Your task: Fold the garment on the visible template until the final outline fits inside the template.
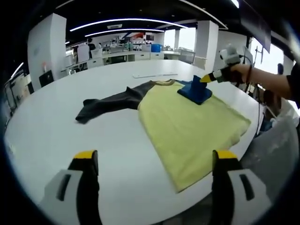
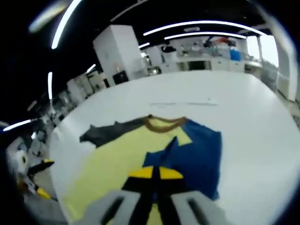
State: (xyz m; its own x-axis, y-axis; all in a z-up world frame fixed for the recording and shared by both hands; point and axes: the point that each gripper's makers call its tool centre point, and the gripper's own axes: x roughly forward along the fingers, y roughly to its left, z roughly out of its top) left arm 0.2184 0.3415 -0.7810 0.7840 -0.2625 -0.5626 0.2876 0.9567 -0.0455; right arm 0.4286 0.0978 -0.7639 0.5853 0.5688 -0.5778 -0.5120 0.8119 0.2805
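A garment lies flat on the white table [image 1: 51,122]: a pale yellow body [image 1: 187,122], a dark grey sleeve [image 1: 110,103] stretched out to the left, and a blue sleeve [image 1: 194,91] folded in over the chest. In the left gripper view my right gripper [image 1: 208,78], held by a person's hand, is pinching the blue sleeve and pulling it up into a peak. The right gripper view has its yellow-tipped jaws [image 2: 154,173] shut together on the blue sleeve [image 2: 197,154], below the brownish collar [image 2: 161,124]. My left gripper [image 1: 156,157] hovers open above the near table edge, short of the yellow hem.
A thin pale strip [image 1: 154,75] lies on the table beyond the collar. The table's rounded edge [image 1: 243,154] runs close to the garment's right side. Desks, pillars and shelves stand far behind. My left gripper [image 2: 42,177] appears at the far left of the right gripper view.
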